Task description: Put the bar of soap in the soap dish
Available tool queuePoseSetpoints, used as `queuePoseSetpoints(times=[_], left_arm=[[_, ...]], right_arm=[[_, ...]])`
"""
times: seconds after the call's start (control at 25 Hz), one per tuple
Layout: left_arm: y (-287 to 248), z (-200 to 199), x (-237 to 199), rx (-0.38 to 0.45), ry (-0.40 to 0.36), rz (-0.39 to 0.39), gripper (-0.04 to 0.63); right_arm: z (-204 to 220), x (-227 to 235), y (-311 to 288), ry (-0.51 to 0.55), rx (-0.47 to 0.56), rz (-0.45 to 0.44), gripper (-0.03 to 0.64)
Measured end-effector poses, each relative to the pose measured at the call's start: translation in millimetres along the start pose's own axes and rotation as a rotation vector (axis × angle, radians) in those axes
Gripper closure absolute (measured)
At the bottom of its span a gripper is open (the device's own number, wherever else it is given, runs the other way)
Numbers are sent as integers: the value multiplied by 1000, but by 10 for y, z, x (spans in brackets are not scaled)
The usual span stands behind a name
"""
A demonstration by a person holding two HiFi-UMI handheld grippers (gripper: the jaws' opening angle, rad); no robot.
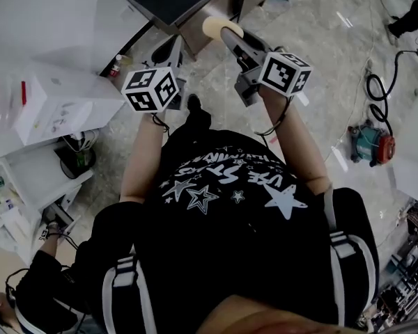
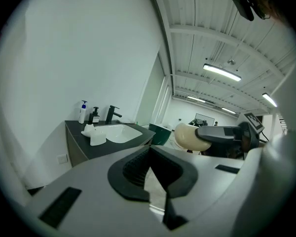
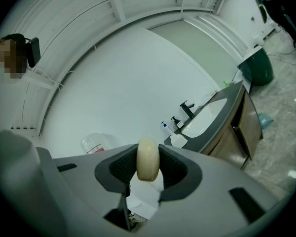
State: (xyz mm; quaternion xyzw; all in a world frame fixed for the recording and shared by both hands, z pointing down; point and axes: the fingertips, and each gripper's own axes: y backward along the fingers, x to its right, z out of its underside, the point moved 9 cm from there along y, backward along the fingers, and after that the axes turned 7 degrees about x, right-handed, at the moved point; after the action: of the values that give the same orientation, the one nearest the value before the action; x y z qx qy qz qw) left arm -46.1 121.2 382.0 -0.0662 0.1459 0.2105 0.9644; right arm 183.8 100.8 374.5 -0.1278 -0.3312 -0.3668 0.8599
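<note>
A cream oval bar of soap [image 1: 219, 26] sits between the pads of my right gripper [image 1: 224, 32], which is shut on it and held level in the air. The right gripper view shows the soap [image 3: 148, 159] upright between the pads. My left gripper [image 1: 173, 51] is beside it, jaws together with nothing in them; its tips [image 2: 150, 154] meet. Ahead stands a dark vanity counter [image 2: 84, 144] with a white sink [image 2: 121, 132], a black faucet [image 2: 112, 114] and a white soap dish [image 2: 97, 137] left of the basin. The soap [image 2: 190, 137] also shows at the right of the left gripper view.
Two pump bottles [image 2: 83, 111] stand at the back of the counter. A green bin [image 3: 259, 68] is beyond the vanity. White boxes [image 1: 63, 106] lie at the left, and a teal machine [image 1: 369, 143] with cables [image 1: 380, 82] at the right. Another person [image 1: 28, 298] crouches lower left.
</note>
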Motion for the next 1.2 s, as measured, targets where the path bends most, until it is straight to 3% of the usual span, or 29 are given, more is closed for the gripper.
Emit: queuePoseSetpoints(times=[0.56,0.88,1.2], left_arm=[[-822,-281,-767,-37,16,23,583],[-1068,-488,-1316,-34,9,5,584],[-1133,-598,-1554,-20,8,11,584]], right_arm=[[-248,337,-998,-29,-12,45,491],[-276,369,-1624,-4,-18,47,491],[-301,400,-1912,-1,-18,54,491]])
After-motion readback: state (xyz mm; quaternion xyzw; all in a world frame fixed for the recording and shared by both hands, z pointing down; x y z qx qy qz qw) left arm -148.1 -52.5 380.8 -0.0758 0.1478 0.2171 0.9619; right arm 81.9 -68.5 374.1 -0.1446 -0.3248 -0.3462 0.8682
